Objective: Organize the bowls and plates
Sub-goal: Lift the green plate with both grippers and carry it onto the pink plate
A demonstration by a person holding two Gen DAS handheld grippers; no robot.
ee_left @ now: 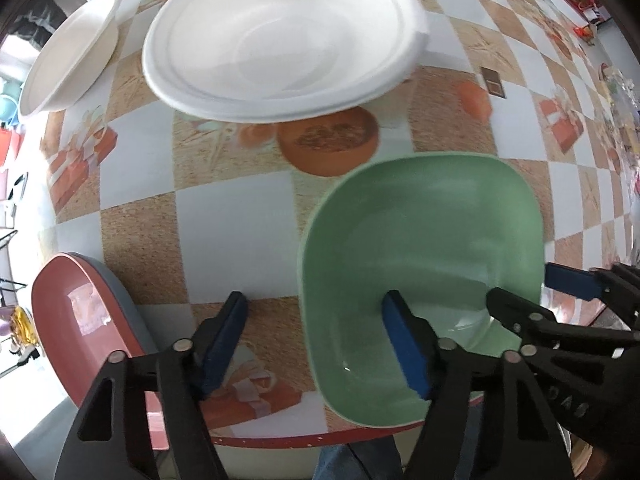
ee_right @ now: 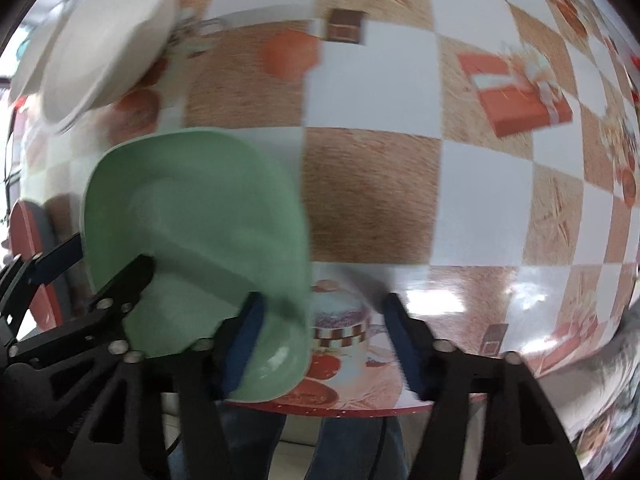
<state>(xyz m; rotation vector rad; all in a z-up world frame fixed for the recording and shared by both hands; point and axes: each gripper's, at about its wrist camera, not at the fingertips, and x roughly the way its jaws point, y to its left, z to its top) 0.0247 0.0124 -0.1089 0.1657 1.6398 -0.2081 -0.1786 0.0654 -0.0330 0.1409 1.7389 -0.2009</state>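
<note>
So both tongs were pointing straight down over the checkered surface [ee_left: 236, 240], and both were working the same green bowl [ee_left: 420, 280]. The bowl sat near the front edge of the surface, right by the person's jeans.

The left tongs [ee_left: 320, 344] straddled the bowl's left wall, one blue pad outside over the surface and the other inside the bowl. There was a clear gap between pads and wall, so spread, not pinching anything as far as I could see. The right tongs [ee_right: 324, 340] did the same on the opposite wall: one pad inside the bowl, the other outside over the printed cloth, also with a gap showing. That view was pretty blurry though.

Further back sat a big white plate [ee_left: 280, 40] with what looked like another one nested under it, and a second white bowl [ee_left: 68, 60] off to its left. A reddish-pink plate [ee_left: 80, 320] on top of a grey one sat at the near left edge.
</note>
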